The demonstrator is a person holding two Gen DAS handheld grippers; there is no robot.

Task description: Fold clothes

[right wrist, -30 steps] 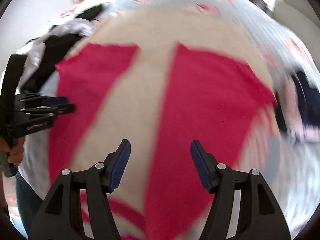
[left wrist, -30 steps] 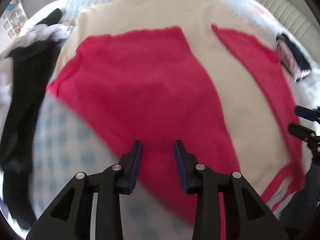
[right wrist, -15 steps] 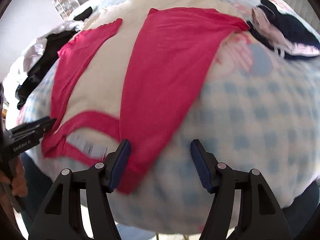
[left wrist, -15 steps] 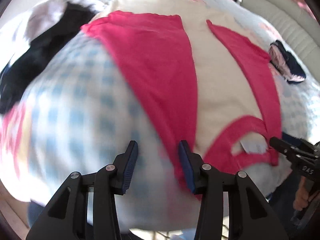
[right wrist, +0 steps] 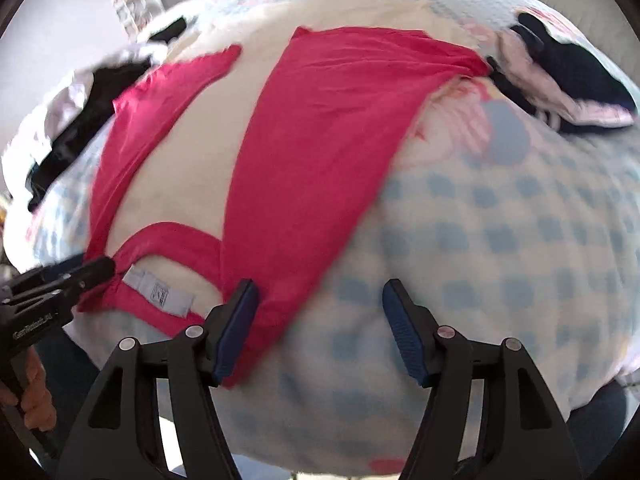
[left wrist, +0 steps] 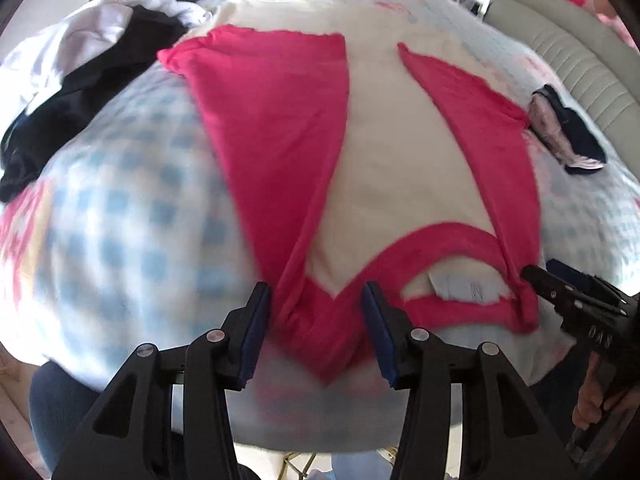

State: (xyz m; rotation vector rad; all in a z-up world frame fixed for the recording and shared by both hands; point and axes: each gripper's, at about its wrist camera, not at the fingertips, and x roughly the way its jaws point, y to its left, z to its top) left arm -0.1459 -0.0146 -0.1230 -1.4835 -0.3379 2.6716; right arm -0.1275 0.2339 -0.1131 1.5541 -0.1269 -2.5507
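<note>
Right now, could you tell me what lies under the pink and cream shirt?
The shirt lies flat on a blue-checked bedcover, which shows all around it. Anything directly beneath the fabric is covered.

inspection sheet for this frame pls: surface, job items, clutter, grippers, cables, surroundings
Surface: bed with blue-and-white checked cover, pink print patches.
Job's things: cream shirt with bright pink sleeves and pink neckband laid flat, both sleeves folded inward, collar nearest the cameras, white neck label showing.
Clutter: black and white garment heap on the far left; small navy and pale pink bundle on the right.
Grippers: left gripper open, straddling the pink shoulder edge; right gripper open, at the other shoulder, one finger over pink cloth.
Cables: nothing seen.
Surroundings: grey ribbed padded headboard; shelving against the far wall, blurred.
</note>
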